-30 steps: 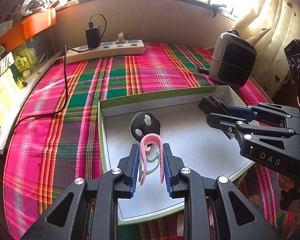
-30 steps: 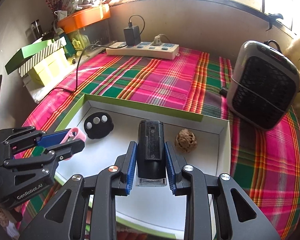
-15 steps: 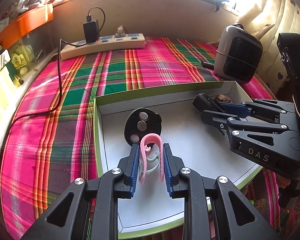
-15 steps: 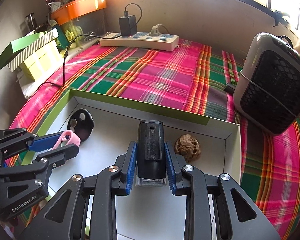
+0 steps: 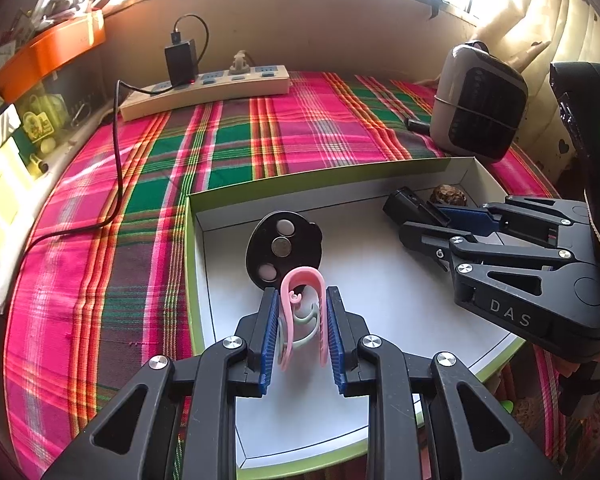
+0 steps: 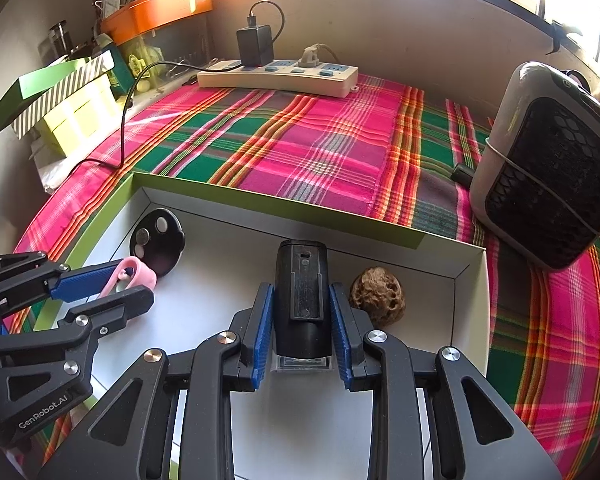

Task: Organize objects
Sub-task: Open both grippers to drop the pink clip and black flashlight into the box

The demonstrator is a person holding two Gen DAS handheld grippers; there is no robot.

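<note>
Plaid-covered table by a sunny window, both grippers over the box (image 5: 320, 184).
Left gripper (image 5: 302, 322) pinches a pink clip (image 5: 302, 280); right gripper (image 6: 298, 316) clamps a black device (image 6: 300, 280) (walnut (image 6: 376, 294) just right): careless release could knock it.

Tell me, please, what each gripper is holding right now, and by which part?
The left gripper clamps a pink clip across its two side arms. The right gripper clamps a black device across its long sides, near the lower end.
</note>
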